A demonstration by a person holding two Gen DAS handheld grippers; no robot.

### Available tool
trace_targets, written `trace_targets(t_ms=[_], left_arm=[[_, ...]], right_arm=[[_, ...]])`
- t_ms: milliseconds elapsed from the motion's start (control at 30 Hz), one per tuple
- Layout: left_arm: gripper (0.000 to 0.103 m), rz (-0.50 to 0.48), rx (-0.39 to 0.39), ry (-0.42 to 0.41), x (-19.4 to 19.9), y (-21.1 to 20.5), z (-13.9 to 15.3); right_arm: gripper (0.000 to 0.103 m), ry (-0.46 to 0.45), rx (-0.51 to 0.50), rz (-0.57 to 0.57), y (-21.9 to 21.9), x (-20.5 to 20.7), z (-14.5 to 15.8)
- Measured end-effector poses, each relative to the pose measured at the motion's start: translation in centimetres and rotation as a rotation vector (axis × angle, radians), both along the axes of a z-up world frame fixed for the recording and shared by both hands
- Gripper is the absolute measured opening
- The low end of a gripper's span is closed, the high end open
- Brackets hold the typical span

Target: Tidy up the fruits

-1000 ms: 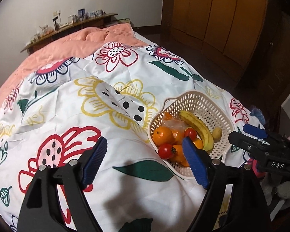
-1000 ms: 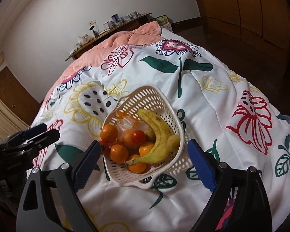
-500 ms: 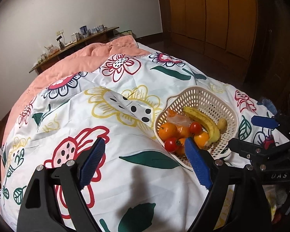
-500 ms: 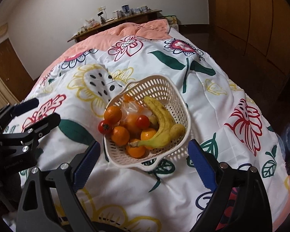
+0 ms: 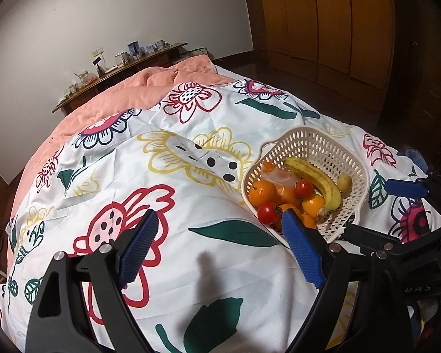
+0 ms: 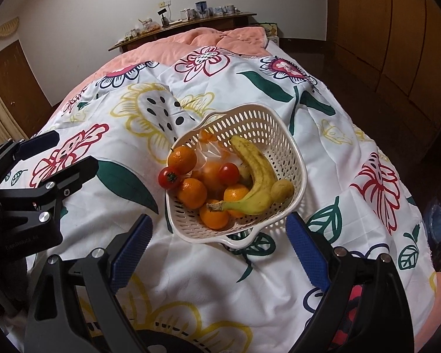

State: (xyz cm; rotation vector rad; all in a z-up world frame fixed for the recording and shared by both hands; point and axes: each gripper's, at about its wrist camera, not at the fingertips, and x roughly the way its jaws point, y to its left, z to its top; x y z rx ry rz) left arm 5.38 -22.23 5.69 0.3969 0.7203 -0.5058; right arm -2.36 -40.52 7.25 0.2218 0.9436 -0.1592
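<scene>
A cream perforated basket [image 6: 285, 135] sits on the flowered bedspread [image 6: 220, 279]. It holds a banana [image 6: 257, 173], several oranges [image 6: 192, 192], two tomatoes [image 6: 167, 178], a small yellowish fruit [image 6: 282, 189] and a clear plastic bag [image 6: 213, 150]. The basket also shows in the left wrist view [image 5: 323, 147]. My right gripper [image 6: 217, 244] is open and empty, just in front of the basket. My left gripper [image 5: 220, 244] is open and empty, to the basket's left over the spread.
A peach quilt [image 5: 150, 88] covers the far end of the bed. A wooden shelf [image 6: 191, 23] with small items runs along the back wall. Wooden wardrobe doors [image 5: 323, 20] stand at the right. The bed edge drops off at the right.
Both grippers have pulled back and risen, so the basket looks smaller and more of the bed shows. Both stay open. The basket and fruit have not moved.
</scene>
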Motion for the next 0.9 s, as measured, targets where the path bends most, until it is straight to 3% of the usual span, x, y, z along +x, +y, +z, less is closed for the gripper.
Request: trace_targets(t_ms=[500, 900], left_arm=[[0.093, 0.019, 0.018, -0.030, -0.8, 0.2, -0.4], [0.096, 0.031, 0.045, -0.062, -1.3, 0.1, -0.5]], right_arm=[[0.091, 0.014, -0.013, 0.012, 0.4, -0.3, -0.2], [0.097, 0.039, -0.089, 0.025, 1.4, -0.4, -0.6]])
